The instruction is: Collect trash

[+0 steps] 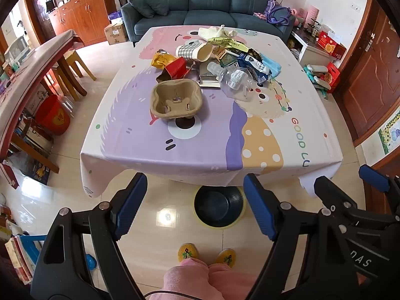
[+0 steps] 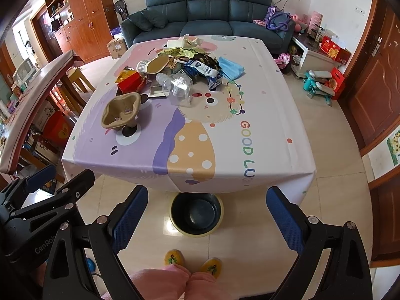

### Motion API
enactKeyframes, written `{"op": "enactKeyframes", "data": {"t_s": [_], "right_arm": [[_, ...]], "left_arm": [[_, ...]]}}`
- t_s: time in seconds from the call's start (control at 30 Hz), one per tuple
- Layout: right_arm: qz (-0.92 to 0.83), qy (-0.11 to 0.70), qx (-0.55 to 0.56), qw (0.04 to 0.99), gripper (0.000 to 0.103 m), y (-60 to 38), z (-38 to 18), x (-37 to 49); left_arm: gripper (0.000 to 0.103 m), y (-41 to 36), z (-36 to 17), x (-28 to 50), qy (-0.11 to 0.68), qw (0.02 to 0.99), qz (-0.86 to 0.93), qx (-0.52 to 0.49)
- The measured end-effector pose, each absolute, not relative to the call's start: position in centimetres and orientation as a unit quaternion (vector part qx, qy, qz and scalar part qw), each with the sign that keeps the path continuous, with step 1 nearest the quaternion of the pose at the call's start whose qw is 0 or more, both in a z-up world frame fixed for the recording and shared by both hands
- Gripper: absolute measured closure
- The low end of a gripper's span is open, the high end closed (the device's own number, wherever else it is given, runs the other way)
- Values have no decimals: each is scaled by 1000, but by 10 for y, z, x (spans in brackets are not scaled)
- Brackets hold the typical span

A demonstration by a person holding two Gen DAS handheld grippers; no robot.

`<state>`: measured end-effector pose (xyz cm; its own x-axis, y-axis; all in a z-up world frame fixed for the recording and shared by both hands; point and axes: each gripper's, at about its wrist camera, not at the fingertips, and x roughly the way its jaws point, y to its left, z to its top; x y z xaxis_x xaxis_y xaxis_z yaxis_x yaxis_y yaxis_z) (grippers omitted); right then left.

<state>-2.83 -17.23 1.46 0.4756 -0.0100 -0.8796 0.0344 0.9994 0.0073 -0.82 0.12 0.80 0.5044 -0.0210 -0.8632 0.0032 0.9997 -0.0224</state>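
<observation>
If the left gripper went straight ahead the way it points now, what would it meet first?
Probably the near edge of the table, with its cartoon tablecloth. The open left gripper is empty and nothing lies in between; the cardboard cup carrier sits farther back. Depth is uncertain.

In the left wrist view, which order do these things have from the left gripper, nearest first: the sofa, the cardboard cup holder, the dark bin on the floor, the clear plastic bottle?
From the left gripper, which is open:
1. Dark bin, on the floor between the fingers, before the table.
2. Cardboard cup holder, on the table's near left part.
3. Clear plastic bottle, further back, in the pile.
4. Sofa, behind the table.
</observation>
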Motion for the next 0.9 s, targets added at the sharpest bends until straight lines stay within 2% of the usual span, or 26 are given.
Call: {"op": "enactKeyframes", "data": {"t_s": [0.9], "right_arm": [[-14,504,17,863,6,-150,26,-16]], "left_arm": [[26,17,18,-4,480,877,-14,-8]]}}
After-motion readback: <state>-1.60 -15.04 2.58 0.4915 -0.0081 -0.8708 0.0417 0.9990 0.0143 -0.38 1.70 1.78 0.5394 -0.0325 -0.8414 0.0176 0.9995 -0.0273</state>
